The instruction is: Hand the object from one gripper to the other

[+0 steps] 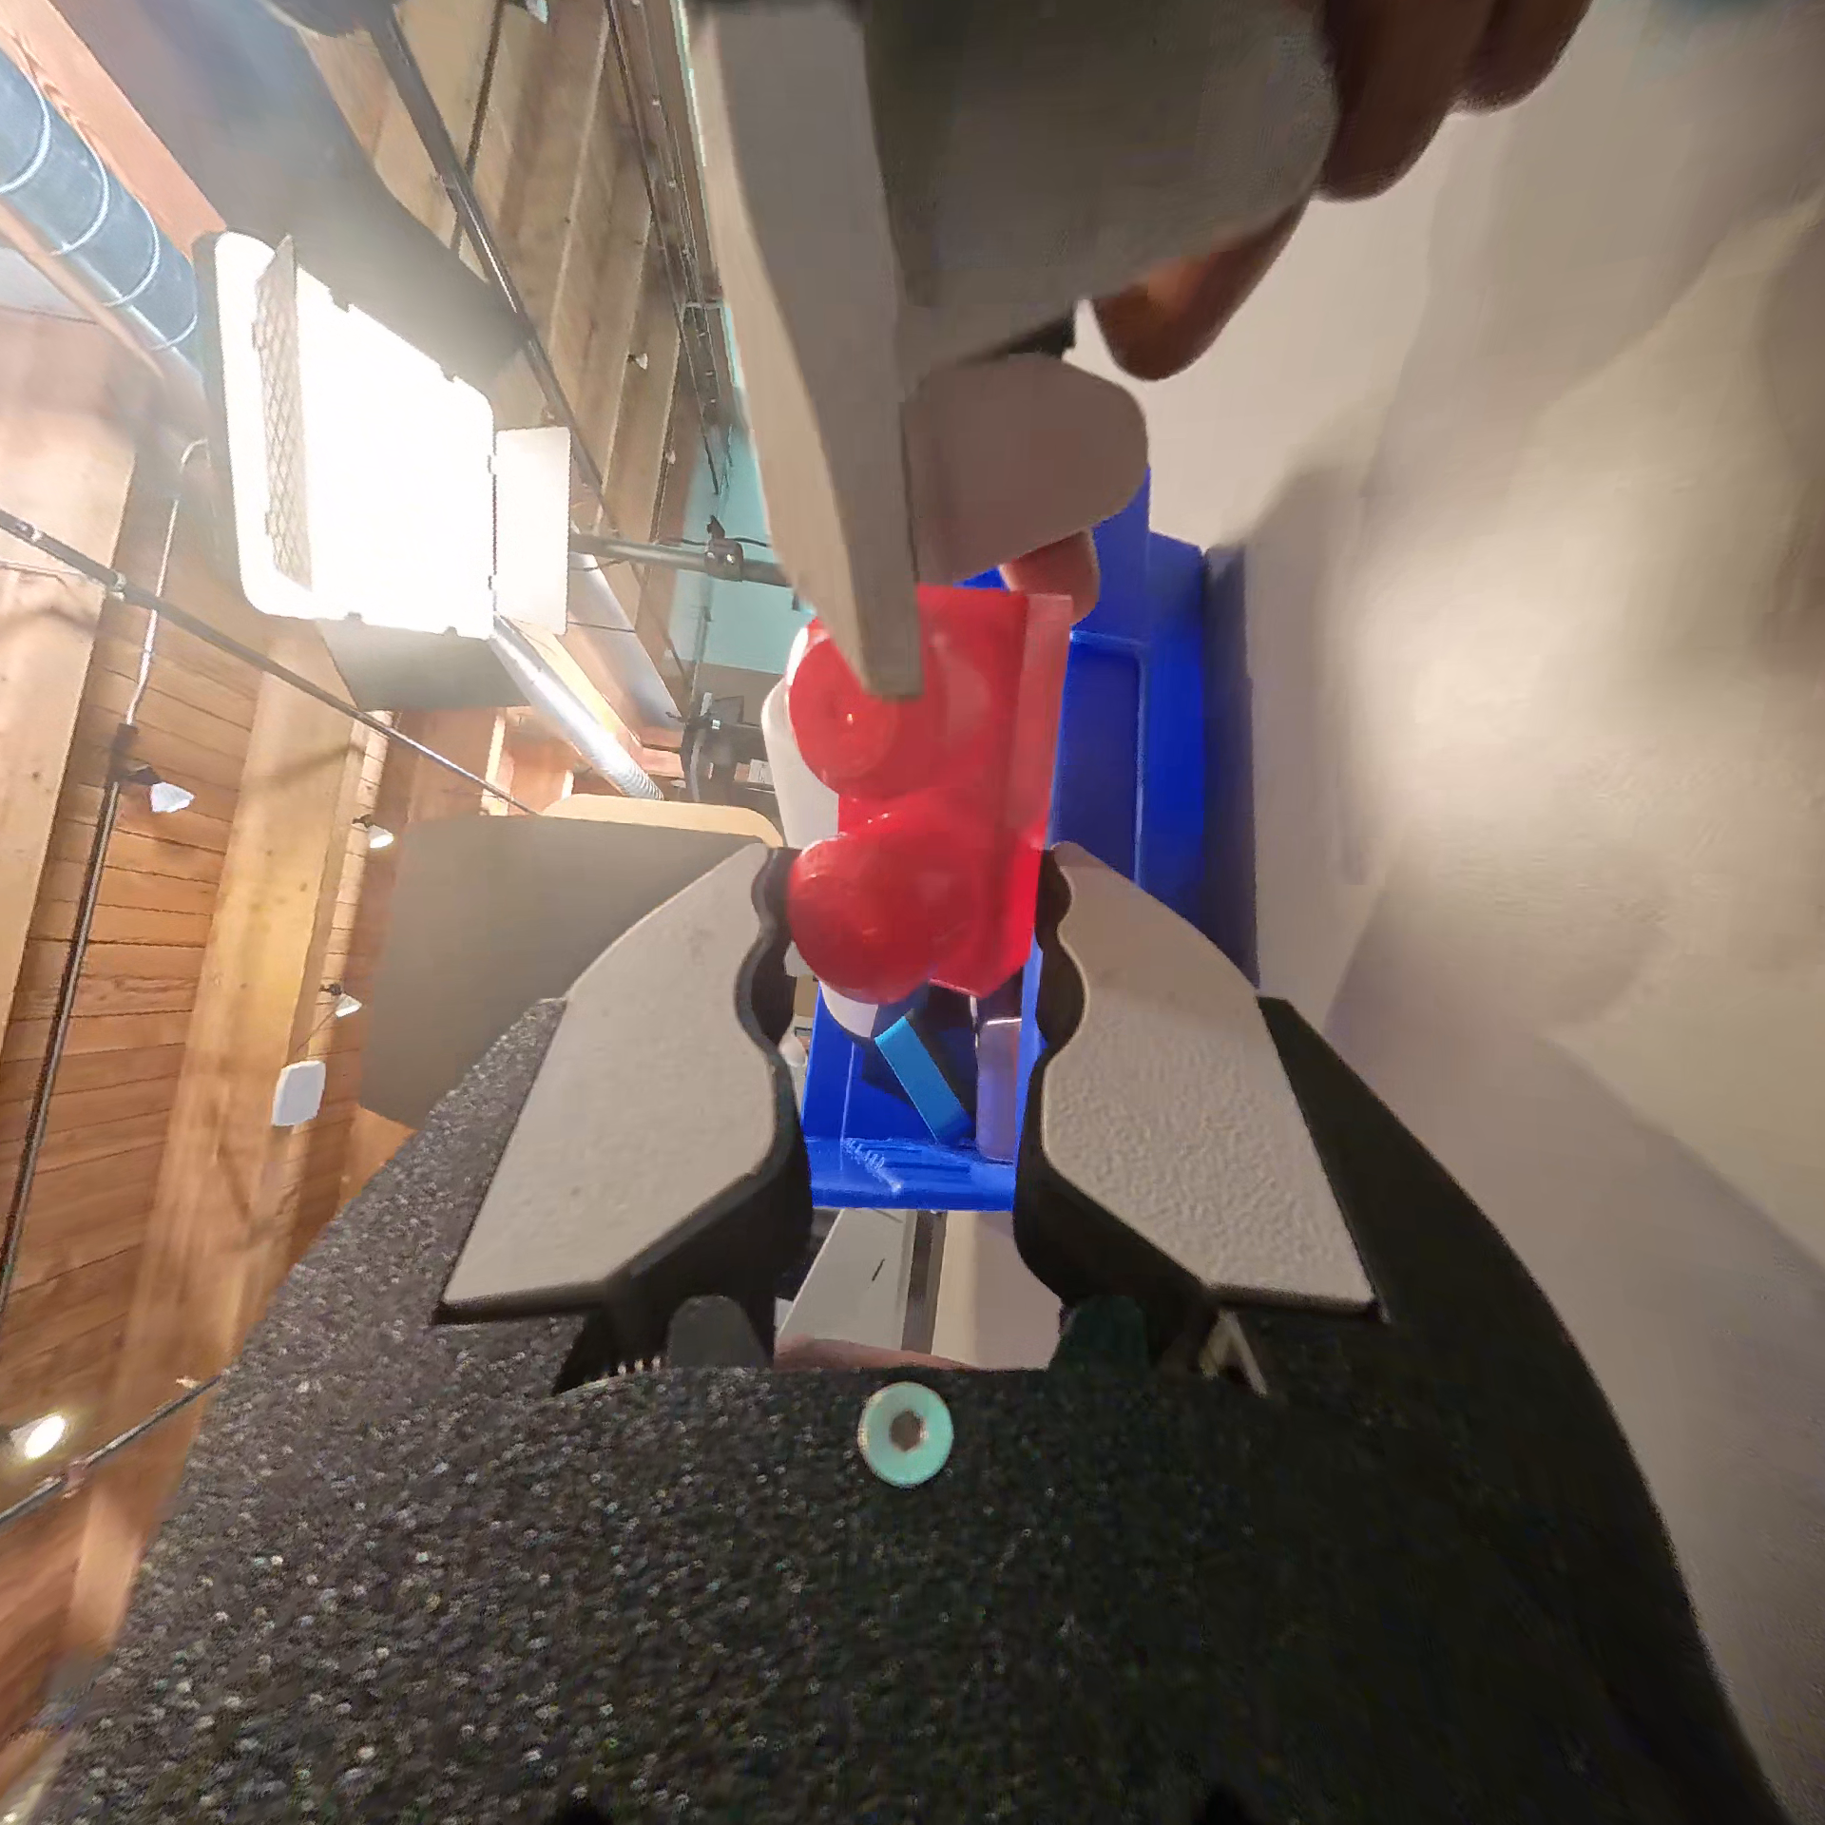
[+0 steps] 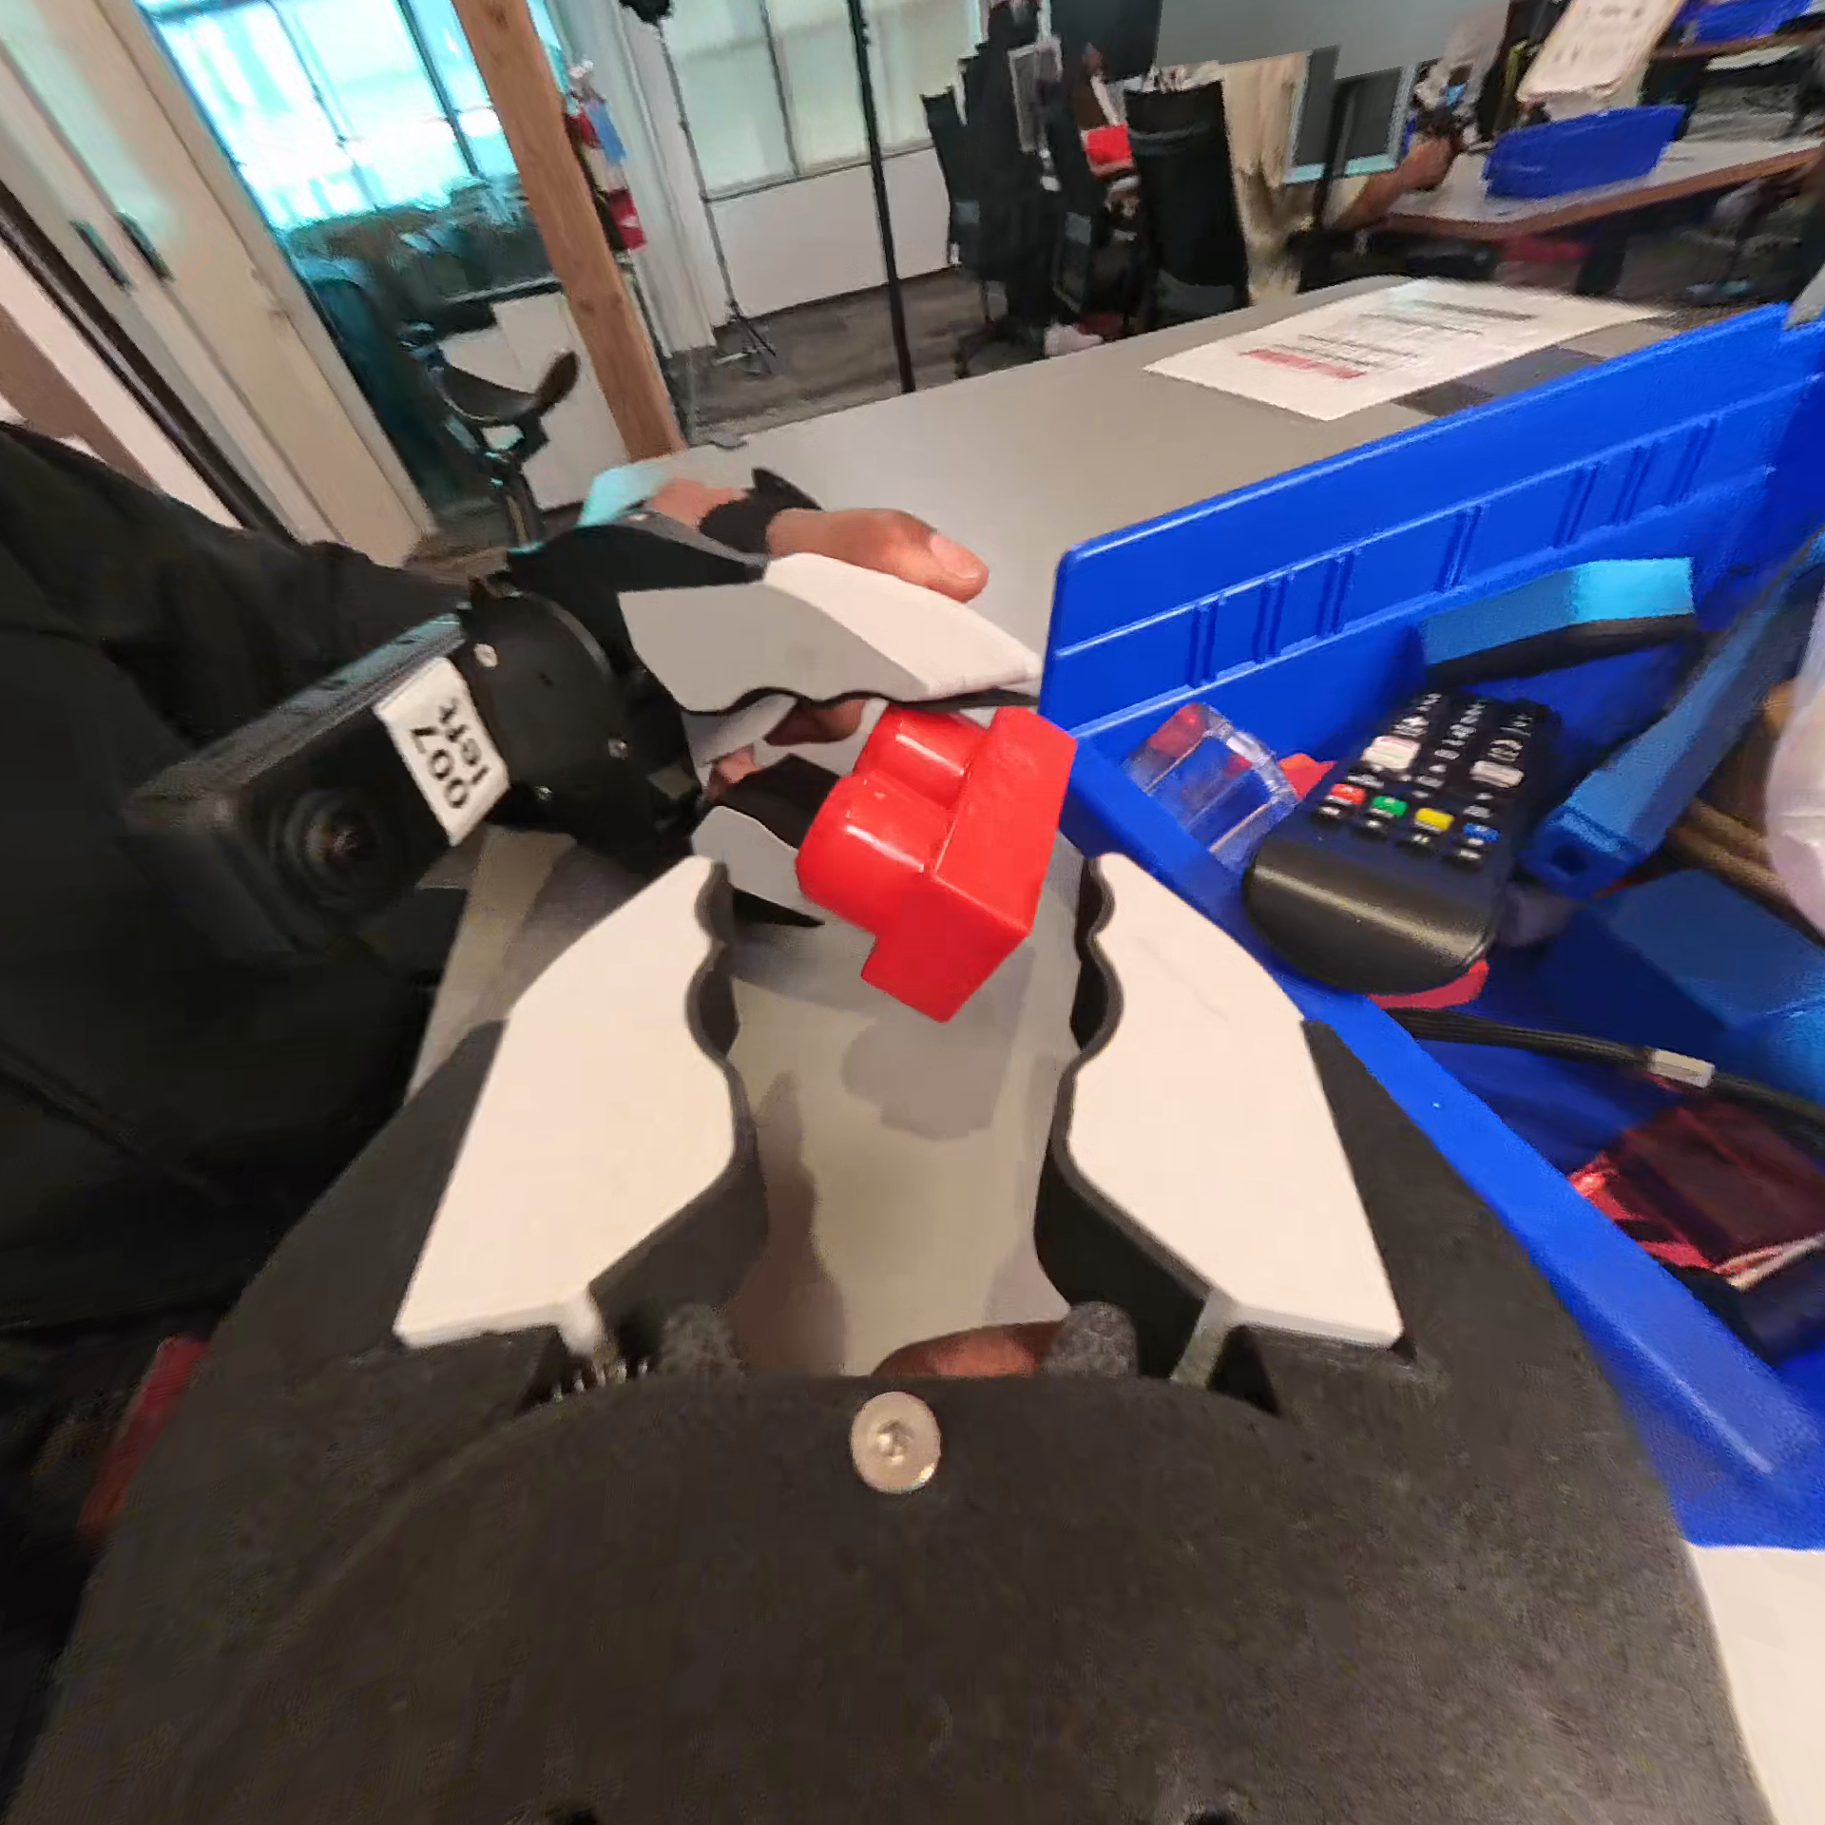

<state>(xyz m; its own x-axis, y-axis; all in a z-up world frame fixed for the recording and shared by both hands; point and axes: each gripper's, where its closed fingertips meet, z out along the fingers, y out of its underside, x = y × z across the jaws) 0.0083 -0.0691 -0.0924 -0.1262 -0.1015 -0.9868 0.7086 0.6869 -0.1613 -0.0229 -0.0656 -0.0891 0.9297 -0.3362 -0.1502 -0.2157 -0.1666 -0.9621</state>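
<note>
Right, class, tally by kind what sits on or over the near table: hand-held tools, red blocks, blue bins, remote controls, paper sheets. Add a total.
Tools: 2 (left tool, right tool)
red block: 1
blue bin: 1
remote control: 1
paper sheet: 1
Total: 6

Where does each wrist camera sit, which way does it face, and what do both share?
Left wrist view: on the left gripper, rolled sideways, facing the blue bin; its fingers clamp the red block.
Right wrist view: on the right gripper, facing across the grey table; its open fingers show.
Shared: red block, blue bin, both grippers.
</note>
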